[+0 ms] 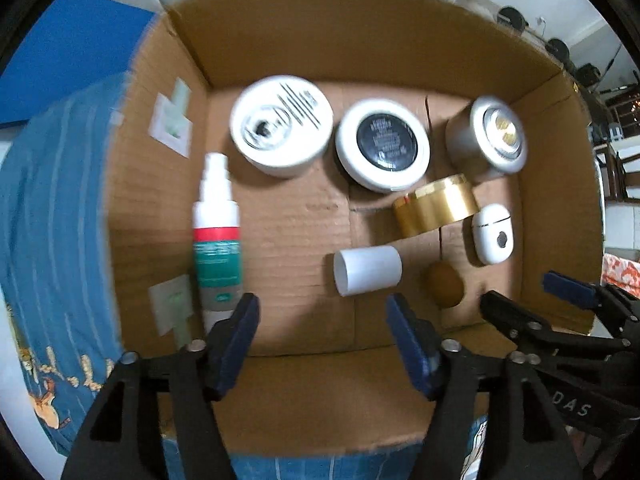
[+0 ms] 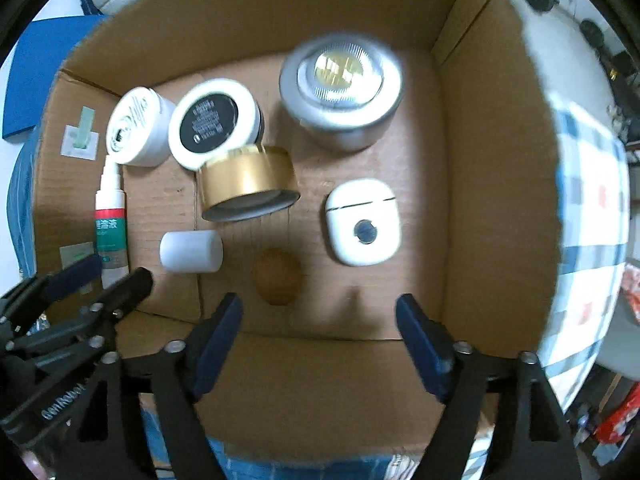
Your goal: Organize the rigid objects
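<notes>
On blue bedding, the cardboard box [image 1: 360, 36] holds everything, both the left gripper [image 1: 322, 336] and right gripper [image 2: 319, 336] gaping empty low in frame, so sorting looks nearly done; righting the tipped gold jar [image 2: 248, 182] at centre seems next.

Both wrist views are evenly lit from above, with strong fisheye bending and black corners at the frame edges. The cardboard box [image 1: 360, 40] and its contents ahead of the tongs look slightly motion-blurred, worst toward its outer walls. Glare whitens the silver tin [image 2: 340, 80] beyond the right tongs, and soft shadows pool just ahead of both.
</notes>
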A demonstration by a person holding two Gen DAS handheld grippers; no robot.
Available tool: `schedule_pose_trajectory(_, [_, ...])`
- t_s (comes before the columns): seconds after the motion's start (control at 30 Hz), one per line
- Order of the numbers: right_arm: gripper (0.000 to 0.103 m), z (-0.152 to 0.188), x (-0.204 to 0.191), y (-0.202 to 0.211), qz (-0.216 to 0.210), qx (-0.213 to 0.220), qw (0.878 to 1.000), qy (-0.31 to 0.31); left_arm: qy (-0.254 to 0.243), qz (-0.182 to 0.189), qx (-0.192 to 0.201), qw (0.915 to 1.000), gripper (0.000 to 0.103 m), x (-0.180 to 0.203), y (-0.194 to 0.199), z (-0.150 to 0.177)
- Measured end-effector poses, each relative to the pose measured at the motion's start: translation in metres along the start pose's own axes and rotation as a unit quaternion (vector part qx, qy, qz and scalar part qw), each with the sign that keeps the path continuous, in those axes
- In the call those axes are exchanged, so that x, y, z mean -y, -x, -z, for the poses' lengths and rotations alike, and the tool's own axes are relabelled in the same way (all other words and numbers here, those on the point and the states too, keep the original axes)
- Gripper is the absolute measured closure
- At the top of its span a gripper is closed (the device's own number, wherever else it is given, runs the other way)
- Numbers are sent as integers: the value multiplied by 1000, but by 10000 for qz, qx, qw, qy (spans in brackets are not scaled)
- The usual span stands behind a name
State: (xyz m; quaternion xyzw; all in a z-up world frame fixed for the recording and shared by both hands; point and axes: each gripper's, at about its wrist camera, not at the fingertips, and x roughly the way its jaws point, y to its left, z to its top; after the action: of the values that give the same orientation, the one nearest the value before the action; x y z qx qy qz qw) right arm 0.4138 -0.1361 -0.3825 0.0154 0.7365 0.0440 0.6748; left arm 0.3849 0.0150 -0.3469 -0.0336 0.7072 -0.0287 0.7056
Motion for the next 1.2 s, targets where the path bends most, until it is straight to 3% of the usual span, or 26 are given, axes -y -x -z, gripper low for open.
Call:
schedule_pose_trajectory(0.13, [1,10,6,28,111,352,9993,31,143,-65,321,9994,14,-4,30,9])
schedule_pose_trajectory(0.27, [0,25,12,58,72,638,9979,24,247,38,599,9979,7,-6,62,24])
schedule_pose_trajectory(0.6, [0,99,18,143,-245,1396,9899,-58,196,-14,1589,9871,6,9,162,82])
schedule_pose_trajectory(0.9, [0,192,29,247,-310,2111,9770,51,100,-190,2461,9690,6,33,256,155])
schedule_pose_trajectory(1.2, [0,257,40,318,-235,2700,9626,35,45,-258,2932,9557,6,45,313,212])
